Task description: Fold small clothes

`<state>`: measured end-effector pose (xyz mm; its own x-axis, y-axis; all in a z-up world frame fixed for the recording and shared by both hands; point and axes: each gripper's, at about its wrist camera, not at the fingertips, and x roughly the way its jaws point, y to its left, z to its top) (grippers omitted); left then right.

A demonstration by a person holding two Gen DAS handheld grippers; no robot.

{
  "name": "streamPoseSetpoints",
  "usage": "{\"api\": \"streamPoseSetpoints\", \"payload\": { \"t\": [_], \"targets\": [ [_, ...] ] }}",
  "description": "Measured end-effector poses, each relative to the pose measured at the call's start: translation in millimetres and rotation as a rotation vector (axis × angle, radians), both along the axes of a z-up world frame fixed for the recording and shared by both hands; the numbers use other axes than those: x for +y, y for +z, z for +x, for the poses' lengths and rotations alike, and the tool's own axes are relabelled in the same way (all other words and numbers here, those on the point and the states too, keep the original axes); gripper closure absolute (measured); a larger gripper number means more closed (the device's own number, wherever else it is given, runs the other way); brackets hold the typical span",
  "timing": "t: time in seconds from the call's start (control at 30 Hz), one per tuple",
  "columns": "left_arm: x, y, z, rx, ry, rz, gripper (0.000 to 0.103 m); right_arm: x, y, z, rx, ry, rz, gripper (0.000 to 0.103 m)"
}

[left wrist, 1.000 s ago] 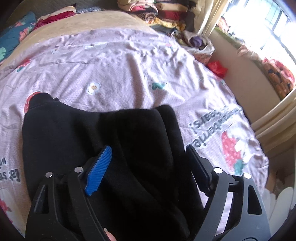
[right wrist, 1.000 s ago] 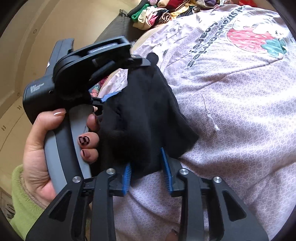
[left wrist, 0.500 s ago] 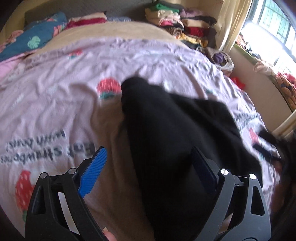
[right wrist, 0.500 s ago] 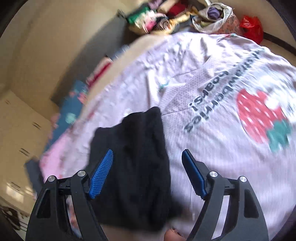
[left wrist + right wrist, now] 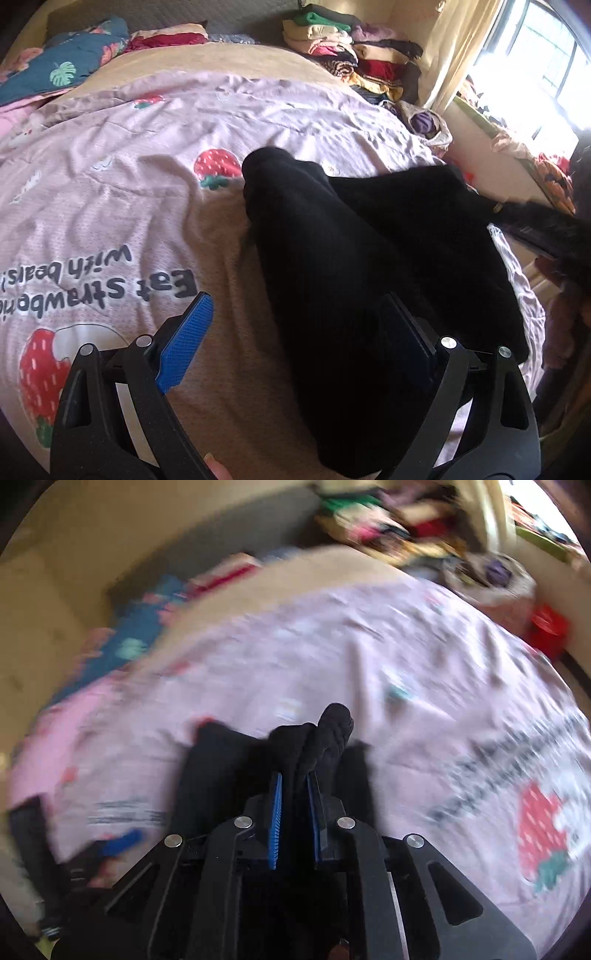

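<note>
A black garment lies on the pink strawberry bedsheet. My left gripper is open just above its near end; the cloth passes between the blue left pad and the dark right pad without being pinched. In the blurred right wrist view my right gripper is shut on a bunched fold of the black garment, which sticks up past the fingertips. The rest of the garment lies on the sheet behind and left.
Stacks of folded clothes sit at the far right corner near a curtain and window. A teal floral quilt lies at the far left. The bed's right edge drops off by the window.
My right gripper, open half a second ago, has closed on a fold of the black garment. The left gripper let go earlier and has stayed open, shifted left along the garment.
</note>
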<state>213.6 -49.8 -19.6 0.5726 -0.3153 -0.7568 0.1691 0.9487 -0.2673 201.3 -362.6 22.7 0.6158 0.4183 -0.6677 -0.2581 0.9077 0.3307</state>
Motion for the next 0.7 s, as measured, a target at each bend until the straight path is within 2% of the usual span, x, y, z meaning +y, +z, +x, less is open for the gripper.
{"api": "streamPoseSetpoints", "payload": {
  "t": [0.13, 0.23, 0.37, 0.5, 0.57, 0.63, 0.7],
  "targets": [
    [-4, -1, 2, 0.006, -0.006, 0.016, 0.018, -5, -6, 14, -0.005, 0.041, 0.060, 0.091],
    [-12, -10, 6, 0.031, -0.022, 0.037, 0.018, -25, -34, 36, 0.078, -0.017, 0.057, 0.091],
    [-17, -15, 4, 0.039, -0.035, 0.027, 0.018, -50, -60, 30, 0.134, -0.075, 0.056, 0.091],
    [-23, -16, 1, 0.040, -0.049, 0.038, 0.018, -53, -75, 27, 0.129, -0.093, 0.000, 0.091],
    [-24, -15, 1, 0.040, -0.051, 0.046, 0.018, -48, -75, 23, 0.115, -0.127, -0.072, 0.091],
    [-26, -13, -1, 0.039, -0.051, 0.049, 0.018, -48, -74, 19, 0.113, -0.155, -0.092, 0.085],
    [-27, -12, -2, 0.038, -0.050, 0.054, 0.018, -53, -74, 15, 0.117, -0.184, -0.091, 0.070]
  ]
}}
